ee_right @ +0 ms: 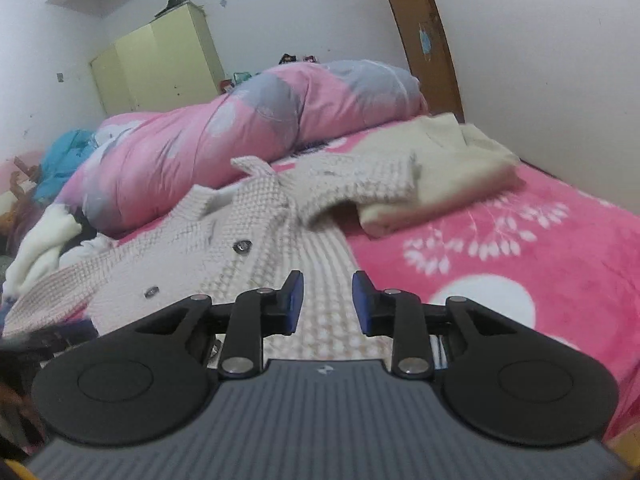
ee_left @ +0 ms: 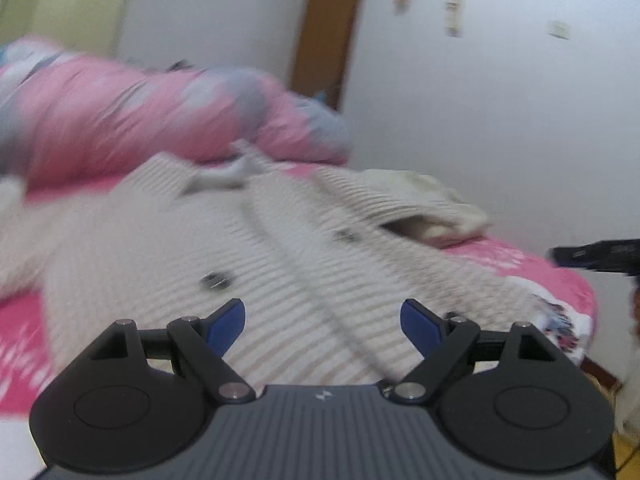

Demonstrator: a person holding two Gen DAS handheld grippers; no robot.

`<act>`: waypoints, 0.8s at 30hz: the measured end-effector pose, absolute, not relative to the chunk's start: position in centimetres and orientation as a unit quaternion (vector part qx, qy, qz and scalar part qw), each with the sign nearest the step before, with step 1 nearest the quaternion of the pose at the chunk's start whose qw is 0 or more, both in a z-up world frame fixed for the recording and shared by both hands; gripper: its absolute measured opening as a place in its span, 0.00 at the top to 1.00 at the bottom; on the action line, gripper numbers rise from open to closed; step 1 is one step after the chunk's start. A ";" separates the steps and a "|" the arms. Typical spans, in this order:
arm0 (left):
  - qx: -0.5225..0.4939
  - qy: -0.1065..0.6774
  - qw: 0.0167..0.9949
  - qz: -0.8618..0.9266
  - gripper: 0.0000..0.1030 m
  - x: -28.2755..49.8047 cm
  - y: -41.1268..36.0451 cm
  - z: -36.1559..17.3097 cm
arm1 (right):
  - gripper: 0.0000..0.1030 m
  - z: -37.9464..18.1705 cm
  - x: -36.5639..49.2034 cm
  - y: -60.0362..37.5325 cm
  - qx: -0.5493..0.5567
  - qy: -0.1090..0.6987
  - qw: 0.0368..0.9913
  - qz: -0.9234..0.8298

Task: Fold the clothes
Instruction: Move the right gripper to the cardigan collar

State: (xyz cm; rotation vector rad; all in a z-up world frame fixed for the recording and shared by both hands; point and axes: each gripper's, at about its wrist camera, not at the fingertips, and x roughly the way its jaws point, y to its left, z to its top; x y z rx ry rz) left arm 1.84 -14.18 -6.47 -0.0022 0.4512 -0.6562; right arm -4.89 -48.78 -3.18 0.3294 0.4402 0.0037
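Observation:
A cream knitted cardigan point(ee_left: 256, 248) with dark buttons lies spread on the pink bed; it also shows in the right wrist view point(ee_right: 248, 236). My left gripper point(ee_left: 322, 322) is wide open and empty, hovering just above the cardigan's lower front. My right gripper point(ee_right: 327, 300) is open with a narrower gap and empty, just above the cardigan's hem near its right edge. A cardigan sleeve point(ee_right: 360, 188) lies folded across toward a cream folded garment point(ee_right: 448, 168). The right gripper's body point(ee_left: 600, 256) shows at the right edge of the left wrist view.
A rolled pink and grey duvet point(ee_right: 248, 136) lies along the far side of the bed. The pink flowered bedsheet point(ee_right: 500, 264) is bare to the right. A white wall point(ee_right: 540, 60) borders the bed. More clothes point(ee_right: 44, 248) pile at the left.

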 end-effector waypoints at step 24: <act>-0.086 0.275 0.861 -0.419 0.50 3.1 -15.9 -12.9 | 0.45 -1.3 29.7 -31.3 -0.147 0.297 0.938 0.100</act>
